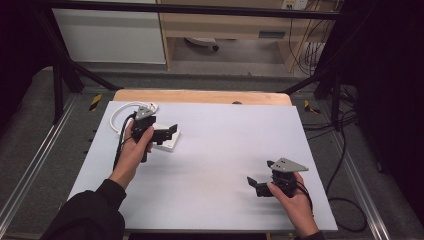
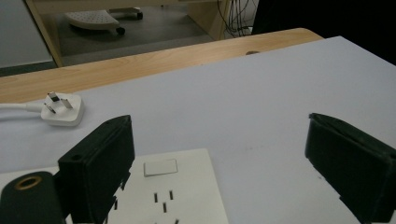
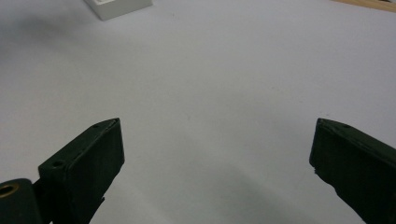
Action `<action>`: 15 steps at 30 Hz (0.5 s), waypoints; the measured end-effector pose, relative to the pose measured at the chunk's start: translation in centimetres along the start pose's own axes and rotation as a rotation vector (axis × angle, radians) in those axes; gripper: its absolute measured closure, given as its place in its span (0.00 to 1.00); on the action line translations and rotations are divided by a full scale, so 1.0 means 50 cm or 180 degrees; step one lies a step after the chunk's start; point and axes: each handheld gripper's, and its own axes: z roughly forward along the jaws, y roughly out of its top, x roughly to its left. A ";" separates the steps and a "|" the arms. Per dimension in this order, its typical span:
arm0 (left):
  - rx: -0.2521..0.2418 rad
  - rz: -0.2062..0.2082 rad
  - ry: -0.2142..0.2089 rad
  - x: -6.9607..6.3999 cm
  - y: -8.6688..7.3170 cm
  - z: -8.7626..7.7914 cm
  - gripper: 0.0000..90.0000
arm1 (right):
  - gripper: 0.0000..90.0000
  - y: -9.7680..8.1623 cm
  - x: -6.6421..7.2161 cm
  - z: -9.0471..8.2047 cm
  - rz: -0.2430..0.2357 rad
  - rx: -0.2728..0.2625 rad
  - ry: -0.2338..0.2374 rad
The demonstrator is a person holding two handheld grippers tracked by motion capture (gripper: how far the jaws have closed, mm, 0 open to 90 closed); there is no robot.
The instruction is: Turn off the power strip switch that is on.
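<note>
High view: the left gripper (image 1: 167,134) is held over a white socket block (image 1: 171,141) at the far left of the white table sheet (image 1: 225,150), jaws spread wide and closed on nothing. The right gripper (image 1: 256,186) rests low near the person's edge, well apart from the block, jaws likewise wide and empty.

Left gripper view: the socket block (image 2: 180,196) lies directly below and just ahead of the left gripper (image 2: 219,158), nearer its left-hand jaw than its right. Its top face is flat, matt white, with a rectangular rocker switch (image 2: 160,167) and a set of dark pin slots. Beyond the left-hand jaw, further off, a white three-pin plug (image 2: 63,110) lies on its back with prongs upward; its white cable (image 1: 122,111) loops away behind the gripper.

Handling assessment, block: judged rigid moulded plastic, moderately light, not fragile. The smooth faces may slip under hard pads. Recommended hold is across the two long side walls, jaws square to them, clear of the switch. The trailing cable is likely to drag and may swing the block when lifted.

Handling assessment, plug: judged small, stiff and light, liable to skid on the sheet. Recommended hold is across the body's flat sides, not the prongs.

Right gripper view: the right gripper (image 3: 217,154) faces bare sheet, a corner of the block (image 3: 119,7) far ahead of it
</note>
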 end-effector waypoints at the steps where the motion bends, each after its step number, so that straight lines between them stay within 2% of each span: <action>1: -0.0005 0.0004 -0.0001 -0.002 0.000 -0.004 0.09 | 0.04 0.000 0.000 0.000 0.0011 0.0006 0.0002; 15: -0.0123 0.0002 -0.0121 -0.021 -0.004 -0.071 0.07 | 0.04 0.001 0.001 0.003 -0.0008 0.0011 -0.0010</action>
